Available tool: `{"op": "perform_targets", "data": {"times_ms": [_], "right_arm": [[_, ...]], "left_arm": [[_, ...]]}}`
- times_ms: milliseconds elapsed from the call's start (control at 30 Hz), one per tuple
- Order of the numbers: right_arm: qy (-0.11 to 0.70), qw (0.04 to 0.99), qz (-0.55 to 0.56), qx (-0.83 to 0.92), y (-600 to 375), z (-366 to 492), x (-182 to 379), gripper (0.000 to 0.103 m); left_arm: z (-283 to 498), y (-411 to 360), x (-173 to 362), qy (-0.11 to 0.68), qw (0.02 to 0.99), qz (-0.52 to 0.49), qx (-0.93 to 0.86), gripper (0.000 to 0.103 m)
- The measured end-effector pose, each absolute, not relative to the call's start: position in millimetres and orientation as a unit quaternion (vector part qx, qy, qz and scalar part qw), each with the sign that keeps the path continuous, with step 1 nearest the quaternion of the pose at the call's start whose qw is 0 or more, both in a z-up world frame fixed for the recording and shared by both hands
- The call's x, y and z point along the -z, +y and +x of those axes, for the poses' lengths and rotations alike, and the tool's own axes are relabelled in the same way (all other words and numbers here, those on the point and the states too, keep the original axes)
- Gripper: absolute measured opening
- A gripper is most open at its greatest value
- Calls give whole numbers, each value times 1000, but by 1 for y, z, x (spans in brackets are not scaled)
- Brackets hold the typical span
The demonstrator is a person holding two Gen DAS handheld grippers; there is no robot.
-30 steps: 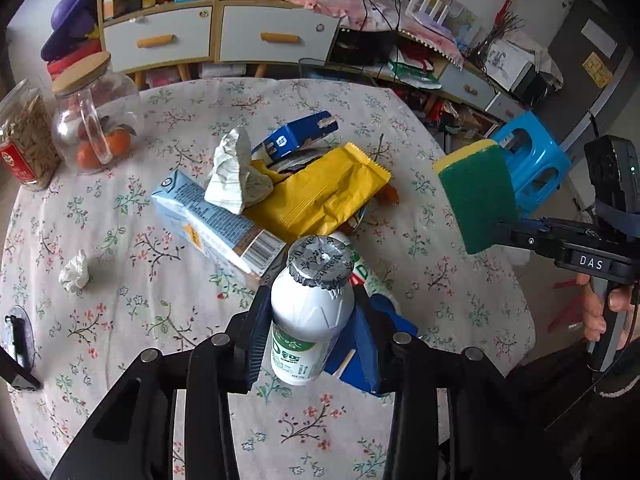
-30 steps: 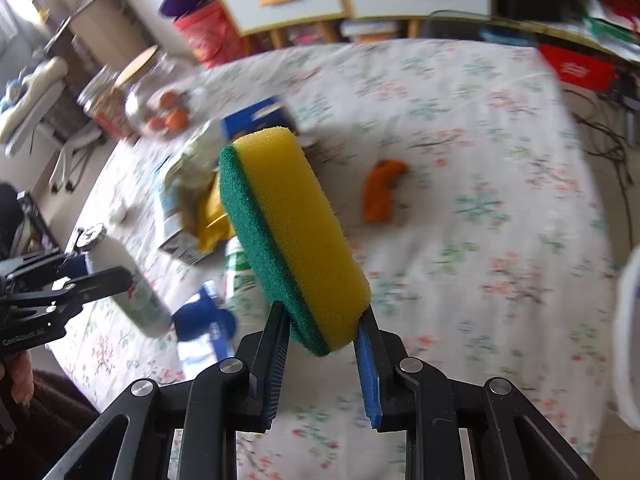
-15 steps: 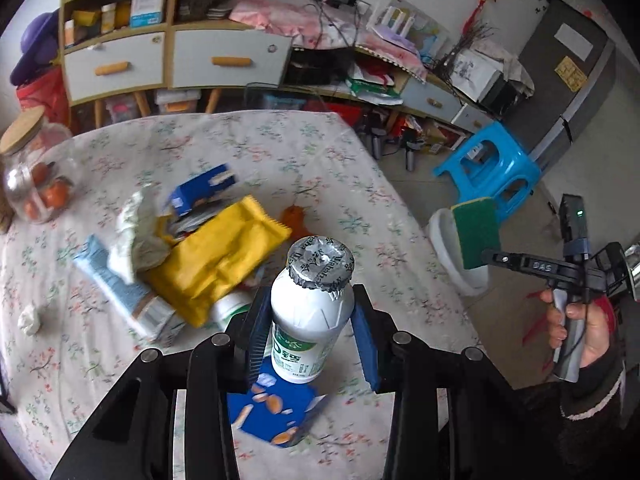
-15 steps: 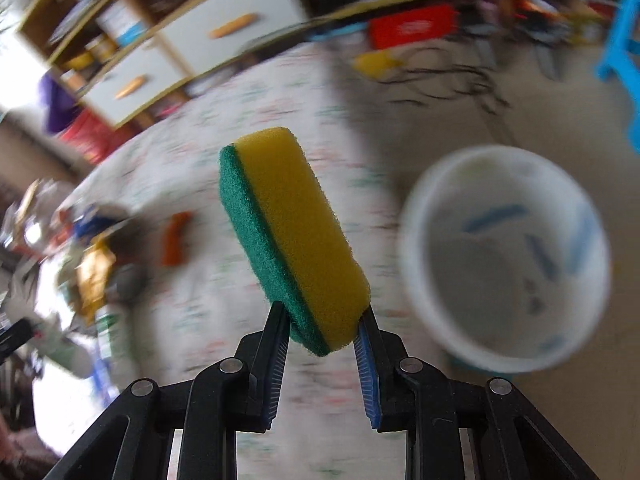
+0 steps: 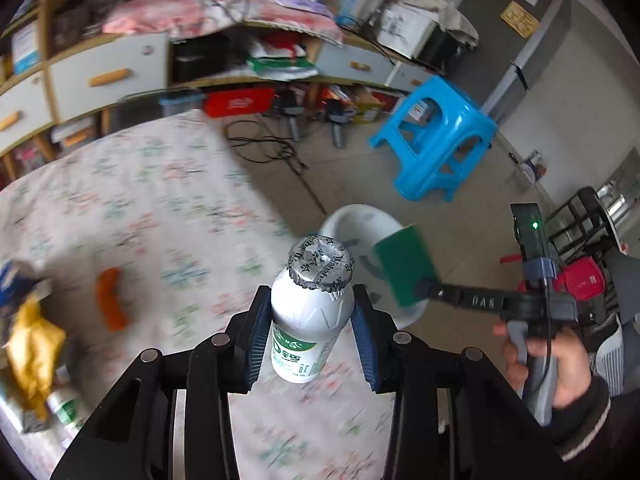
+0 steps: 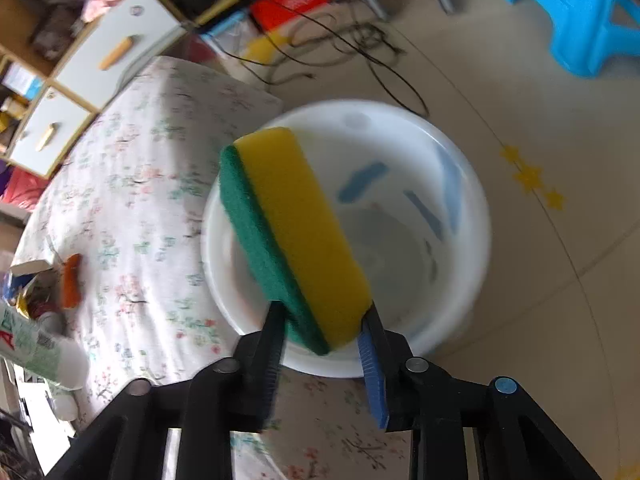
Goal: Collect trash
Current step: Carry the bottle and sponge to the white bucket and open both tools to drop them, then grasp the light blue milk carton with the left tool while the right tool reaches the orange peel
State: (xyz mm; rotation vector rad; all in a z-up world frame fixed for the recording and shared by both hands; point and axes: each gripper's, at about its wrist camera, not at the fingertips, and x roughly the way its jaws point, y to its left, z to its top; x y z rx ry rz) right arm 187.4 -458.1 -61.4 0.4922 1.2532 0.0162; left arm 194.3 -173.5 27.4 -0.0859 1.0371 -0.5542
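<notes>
A white bottle (image 5: 310, 320) with a crinkled foil lid stands upright in my left gripper (image 5: 311, 292), which is shut on it above the edge of the floral table (image 5: 160, 200). My right gripper (image 6: 324, 310) holds a yellow and green sponge (image 6: 296, 232) over a white basin (image 6: 476, 184) on the floor. Its jaws are opening, and the sponge is still between the pads, touching both. The left wrist view shows that sponge (image 5: 404, 268) above the basin (image 5: 352, 220), with a hand (image 5: 560, 360) on the gripper's handle.
An orange scrap (image 5: 108, 300) and a yellow wrapper (image 5: 32, 352) lie with other litter at the table's left. A blue stool (image 5: 436, 140) and loose cables (image 5: 264, 148) are on the floor beyond the basin. Drawers (image 5: 108, 76) line the back wall.
Both grippers swung away from the litter pile toward the table's edge. The sponge went from over the table to over the white basin, and the right jaws now stand a little wider.
</notes>
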Motion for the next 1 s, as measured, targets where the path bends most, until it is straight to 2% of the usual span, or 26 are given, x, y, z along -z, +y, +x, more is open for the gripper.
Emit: {"op": "perform_targets", "data": {"times_ms": [33,100,233,600,633,700,767,900,1000], "right_arm": [[578,782,231,-5,-463,186,60,50],[572,786,234,5,-474,180,56,52],[562,787,254,29,-499,165,51,63],[555,782,278,59,-534,147,50,66],[554,782,278,59,-534,147,49,66],[551,784,279,60,-535,146,48,67],[548,786,279,61,-535,146,45,69],[543,791,275,57,-529,148,39,71],[541,796,266,52,-518,152,34,72]], "left_arm": [[198,-185,-24,491,829,-38,266,41],[204,-208,-18,492,825,-34,276,41],[216,-247,-4,492,820,-23,292,41],[241,-286,20,502,811,-27,298,42],[242,-285,20,508,810,-26,291,44],[242,-281,20,517,809,-23,279,60],[237,-273,17,514,815,-15,267,67],[227,-253,14,515,822,2,242,77],[219,-231,10,516,825,9,230,80]]}}
